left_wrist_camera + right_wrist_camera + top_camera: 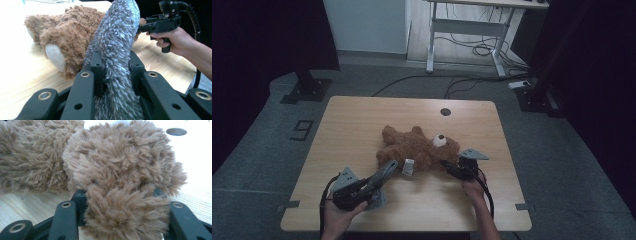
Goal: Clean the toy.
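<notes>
A brown teddy bear [419,147] lies on its side near the middle of the wooden table [362,125], head toward the person's right. The right gripper [451,168] has its jaws closed on a tuft of the bear's fur at the head end, pinning it in place — in the right gripper view the brown pile bulges between the two black jaws. The left gripper [373,184] clamps a grey fluffy cloth [115,50], which reaches up to the bear's lower body beside a white-soled foot [55,57]. A small white tag [408,167] lies at the bear's near edge. The step in hand looks like wiping or brushing the bear with the cloth — next, the left gripper would need to draw it along the fur while the right keeps the toy from sliding.
</notes>
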The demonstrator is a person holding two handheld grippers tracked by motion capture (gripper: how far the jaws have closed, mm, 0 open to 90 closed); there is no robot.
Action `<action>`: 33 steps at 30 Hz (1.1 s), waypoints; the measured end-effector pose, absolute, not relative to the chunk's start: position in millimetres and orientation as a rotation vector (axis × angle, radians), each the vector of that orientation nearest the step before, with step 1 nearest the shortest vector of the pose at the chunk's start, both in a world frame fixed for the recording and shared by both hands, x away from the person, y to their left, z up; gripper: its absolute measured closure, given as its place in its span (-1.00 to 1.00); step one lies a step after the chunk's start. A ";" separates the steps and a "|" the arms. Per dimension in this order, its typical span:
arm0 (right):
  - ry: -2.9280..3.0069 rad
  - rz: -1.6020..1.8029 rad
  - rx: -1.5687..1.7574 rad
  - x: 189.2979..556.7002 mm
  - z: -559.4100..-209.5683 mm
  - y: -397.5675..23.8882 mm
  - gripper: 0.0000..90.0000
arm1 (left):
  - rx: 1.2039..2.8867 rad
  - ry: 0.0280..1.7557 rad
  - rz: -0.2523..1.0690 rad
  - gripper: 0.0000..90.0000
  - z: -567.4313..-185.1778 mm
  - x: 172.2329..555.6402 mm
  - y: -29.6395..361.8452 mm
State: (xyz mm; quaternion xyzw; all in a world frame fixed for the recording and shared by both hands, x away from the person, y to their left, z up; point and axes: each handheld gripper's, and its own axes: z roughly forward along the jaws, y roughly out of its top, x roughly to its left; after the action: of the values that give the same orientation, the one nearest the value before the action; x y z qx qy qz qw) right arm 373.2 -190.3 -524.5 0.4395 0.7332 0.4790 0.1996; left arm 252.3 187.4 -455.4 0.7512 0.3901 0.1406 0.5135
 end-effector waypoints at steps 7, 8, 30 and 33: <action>2.056 1.352 1.215 373.1 -525.8 -191.9 0.11 | 1.785 0.930 0.361 0.60 -446.4 254.3 183.6; 2.055 1.354 1.213 373.1 -526.0 -191.9 0.11 | 1.783 0.925 0.365 0.60 -444.5 256.0 180.3; 2.043 1.403 1.220 375.0 -531.5 -195.5 0.13 | 1.958 0.896 0.236 0.60 -484.2 369.0 63.3; 2.049 1.405 1.210 375.0 -531.9 -196.3 0.13 | 1.931 0.914 0.246 0.60 -484.4 365.4 74.1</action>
State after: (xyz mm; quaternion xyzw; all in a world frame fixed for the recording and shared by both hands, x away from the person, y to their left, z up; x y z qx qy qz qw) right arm 375.0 -196.3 -531.9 0.4300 0.7282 0.4995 0.1879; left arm 365.4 74.1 -484.4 0.7899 0.3740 0.1005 0.4755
